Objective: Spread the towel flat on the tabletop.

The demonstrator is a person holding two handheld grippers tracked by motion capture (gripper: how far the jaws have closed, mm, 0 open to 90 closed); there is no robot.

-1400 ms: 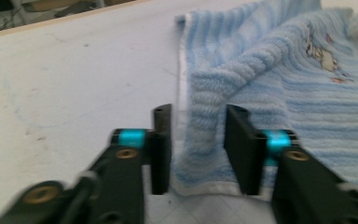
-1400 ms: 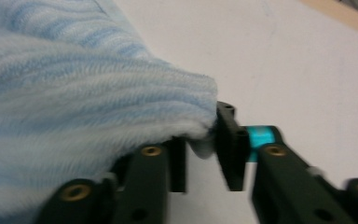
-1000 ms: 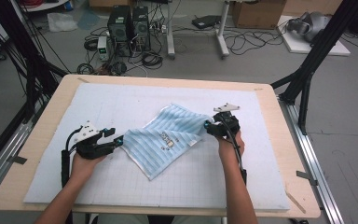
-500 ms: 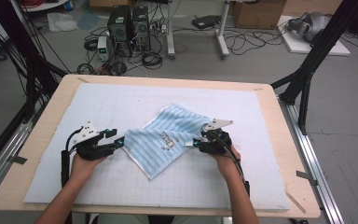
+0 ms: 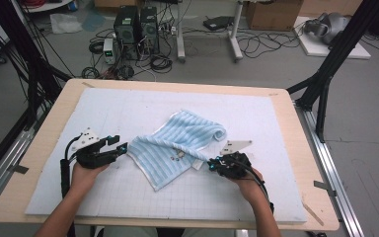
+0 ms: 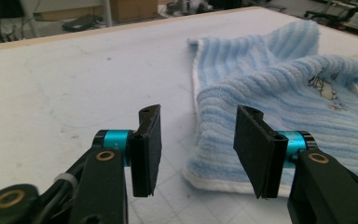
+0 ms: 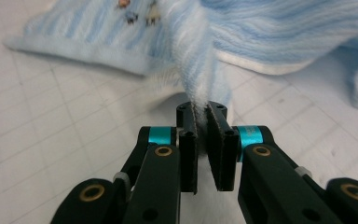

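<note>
Taking the blue-and-white striped towel [image 5: 180, 145] as the landmark: it lies crumpled on the white gridded mat [image 5: 128, 111] that covers the wooden table [image 5: 54, 106], roughly at the mat's middle, with one end rolled into a hump on its far right side and a small embroidered motif [image 5: 178, 154] near its near edge. To the towel's left, the left gripper [image 5: 121, 147] lies low on the mat with its tips just at the towel's left corner; in the left gripper view its jaws stand apart, released, and the towel's white-hemmed edge [image 6: 223, 179] lies between and just beyond the two black pads [image 6: 147, 149] without either pad pressing on it — placed, it seems, to take that corner next. The jaws have just been closing a little, though nothing is gripped yet. To the towel's near right, the right gripper [image 5: 212, 165] meets the cloth at its lower right corner; in the right gripper view [image 7: 200, 126] the pads are clenched on a thin pinch of terry, which rises from between them in a taut ridge toward the rest of the towel. These jaws have just been closing, with that fold between them. With one corner secured and the opposite one lined up, the likely purpose is to pull the towel out flat — a judgement, not something seen.
</note>
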